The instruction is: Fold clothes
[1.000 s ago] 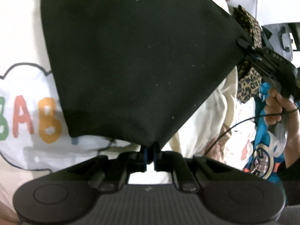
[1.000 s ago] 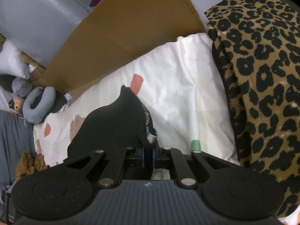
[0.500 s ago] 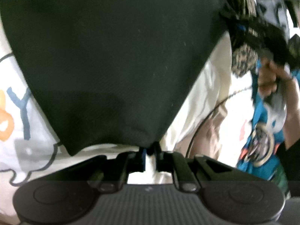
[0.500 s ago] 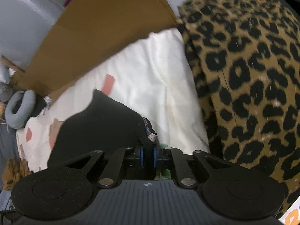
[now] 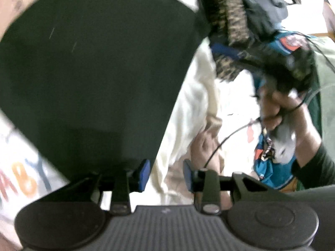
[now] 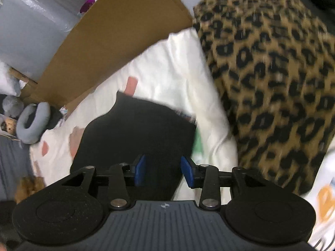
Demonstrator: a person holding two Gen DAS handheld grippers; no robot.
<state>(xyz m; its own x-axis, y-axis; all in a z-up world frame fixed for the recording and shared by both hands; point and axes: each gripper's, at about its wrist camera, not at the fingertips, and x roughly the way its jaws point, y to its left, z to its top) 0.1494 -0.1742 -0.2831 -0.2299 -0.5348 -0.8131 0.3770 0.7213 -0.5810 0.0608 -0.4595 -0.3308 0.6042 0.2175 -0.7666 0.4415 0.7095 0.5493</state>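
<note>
A cream bedsheet [image 6: 180, 67] with pink and green patches spreads under everything. A big leopard-print garment [image 6: 272, 79] lies heaped along its right side in the right wrist view, and a brown cardboard sheet [image 6: 117, 33] leans behind the bed. The black garment [image 5: 94, 73], the piece being folded, lies flat on the sheet and fills most of the left wrist view; its near edge sits just in front of the left gripper [image 5: 165, 174], and in the right wrist view it reaches between the fingers of the right gripper [image 6: 163, 170]. Both grippers stand wide open, blue pads apart, gripping nothing. A white cloth with coloured letters [image 5: 23, 179] shows at the left. The person's right hand [image 5: 280, 108] is blurred, wrapped around its gripper's handle.
</note>
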